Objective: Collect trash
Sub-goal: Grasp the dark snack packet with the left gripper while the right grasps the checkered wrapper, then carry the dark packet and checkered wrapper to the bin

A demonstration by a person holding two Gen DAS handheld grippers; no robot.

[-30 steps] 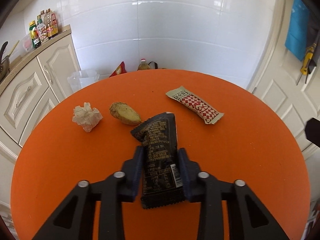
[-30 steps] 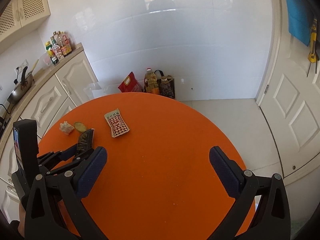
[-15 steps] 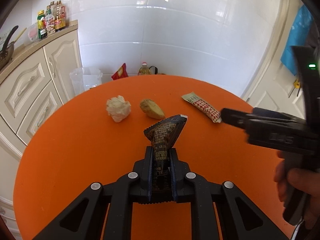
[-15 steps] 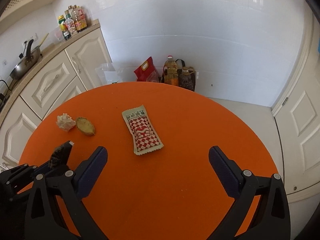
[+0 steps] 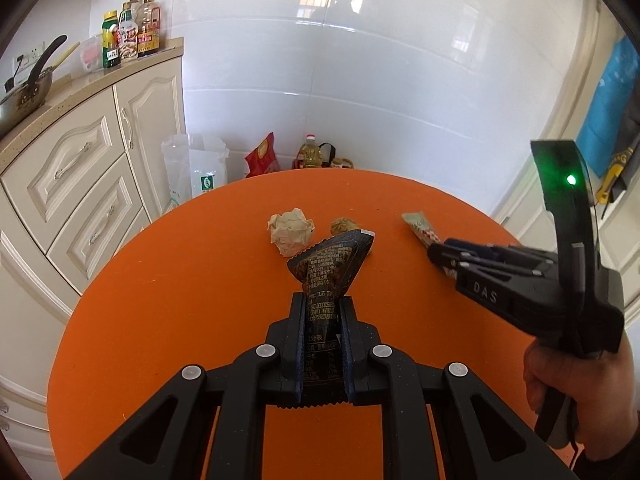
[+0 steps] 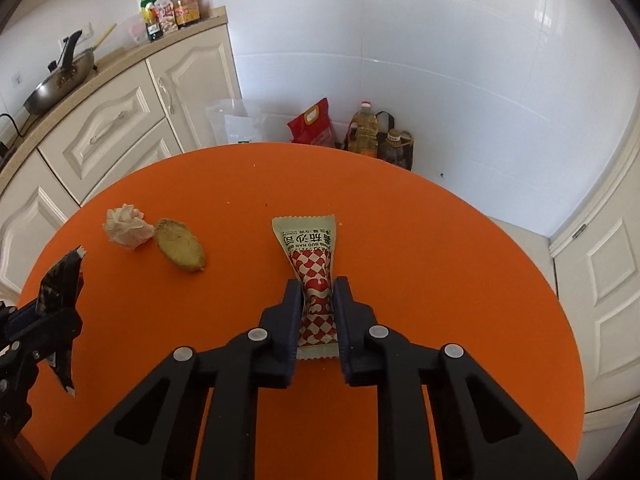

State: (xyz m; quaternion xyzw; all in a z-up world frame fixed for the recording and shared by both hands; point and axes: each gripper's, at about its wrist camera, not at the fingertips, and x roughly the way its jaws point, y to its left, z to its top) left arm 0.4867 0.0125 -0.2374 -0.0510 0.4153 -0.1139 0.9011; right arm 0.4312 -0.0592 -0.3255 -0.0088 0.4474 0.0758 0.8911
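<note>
— On the round orange table (image 5: 160, 320), left view: what's held?
— The left gripper (image 5: 323, 312) is clamped on the crumpled black foil wrapper (image 5: 332, 264), lifted clear; keep that squeeze firm.
— And the right view?
— The right gripper (image 6: 317, 300) pinches the red-and-white checked sachet (image 6: 311, 264), which looks to lie on the table. Lift straight up, so it doesn't slip.

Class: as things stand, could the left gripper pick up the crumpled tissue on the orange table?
Probably not yet. The left gripper is shut on the black wrapper, so its jaws are occupied, though nothing blocks the path to the crumpled tissue.
</note>
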